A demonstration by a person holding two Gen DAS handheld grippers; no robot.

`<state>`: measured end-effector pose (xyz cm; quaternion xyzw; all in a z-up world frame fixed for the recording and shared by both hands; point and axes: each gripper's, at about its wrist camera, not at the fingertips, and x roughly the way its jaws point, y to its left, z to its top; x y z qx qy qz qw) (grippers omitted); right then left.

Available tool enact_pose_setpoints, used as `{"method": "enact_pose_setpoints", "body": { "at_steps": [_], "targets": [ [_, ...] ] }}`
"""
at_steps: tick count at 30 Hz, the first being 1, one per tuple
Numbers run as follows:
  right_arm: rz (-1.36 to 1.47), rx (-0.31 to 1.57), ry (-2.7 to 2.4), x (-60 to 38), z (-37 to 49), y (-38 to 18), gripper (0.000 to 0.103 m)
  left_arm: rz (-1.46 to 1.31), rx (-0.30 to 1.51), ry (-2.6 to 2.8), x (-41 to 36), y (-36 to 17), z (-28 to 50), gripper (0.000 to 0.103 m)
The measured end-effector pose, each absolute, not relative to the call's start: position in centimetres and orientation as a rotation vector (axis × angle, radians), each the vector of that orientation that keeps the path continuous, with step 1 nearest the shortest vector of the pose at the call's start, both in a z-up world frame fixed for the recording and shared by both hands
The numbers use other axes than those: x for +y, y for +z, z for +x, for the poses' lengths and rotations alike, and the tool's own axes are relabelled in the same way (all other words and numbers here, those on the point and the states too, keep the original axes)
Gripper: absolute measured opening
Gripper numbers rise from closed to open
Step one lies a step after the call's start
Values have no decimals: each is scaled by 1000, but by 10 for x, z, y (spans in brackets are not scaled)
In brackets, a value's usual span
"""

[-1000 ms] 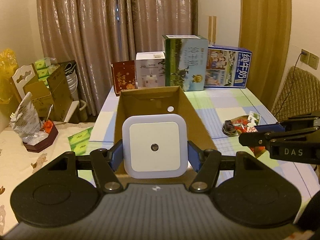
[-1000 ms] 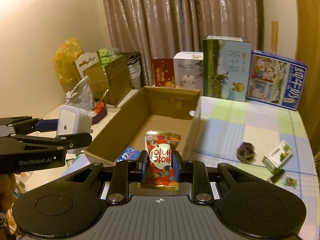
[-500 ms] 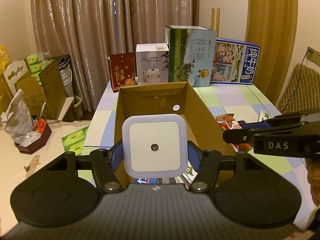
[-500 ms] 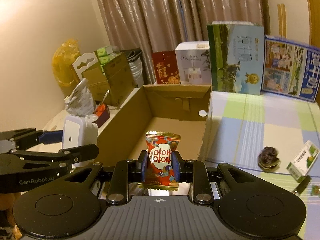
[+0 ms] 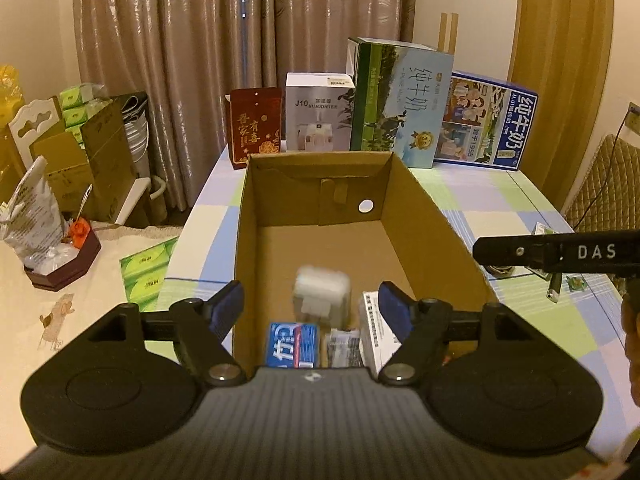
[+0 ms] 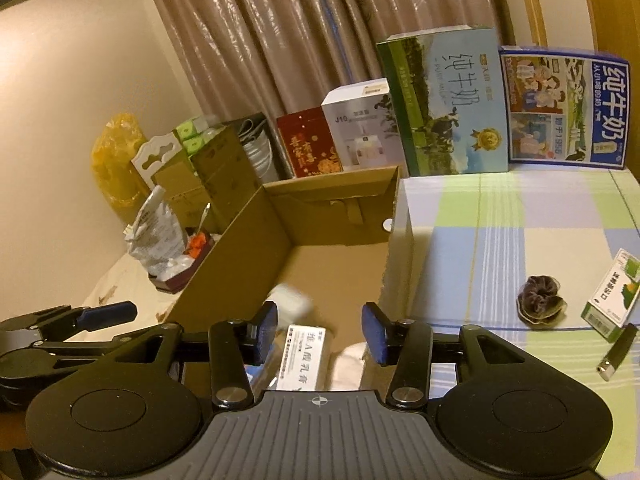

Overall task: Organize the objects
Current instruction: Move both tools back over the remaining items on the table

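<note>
The step in hand is the drop into the cardboard box [image 5: 432, 216]; done well, each hand-held gripper waits above the box until its piece settles, then lifts clear of the walls; the left hand-held gripper [image 5: 311, 303] has just been opening and stands empty, the white plug-in night light [image 5: 321, 295] blurred just beyond and below its fingertips, inside the box; the right hand-held gripper [image 6: 320, 332] has likewise just been opening and is empty; a pale blurred shape lies below it.
</note>
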<state>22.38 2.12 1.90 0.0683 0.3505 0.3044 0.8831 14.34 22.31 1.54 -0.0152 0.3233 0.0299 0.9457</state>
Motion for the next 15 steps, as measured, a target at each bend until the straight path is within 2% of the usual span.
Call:
{"method": "enact_pose_setpoints", "body": {
  "at_steps": [15],
  "targets": [
    [148,690,608,-7,165,49,65,-77,664,75,203,32,89,76]
  ]
}}
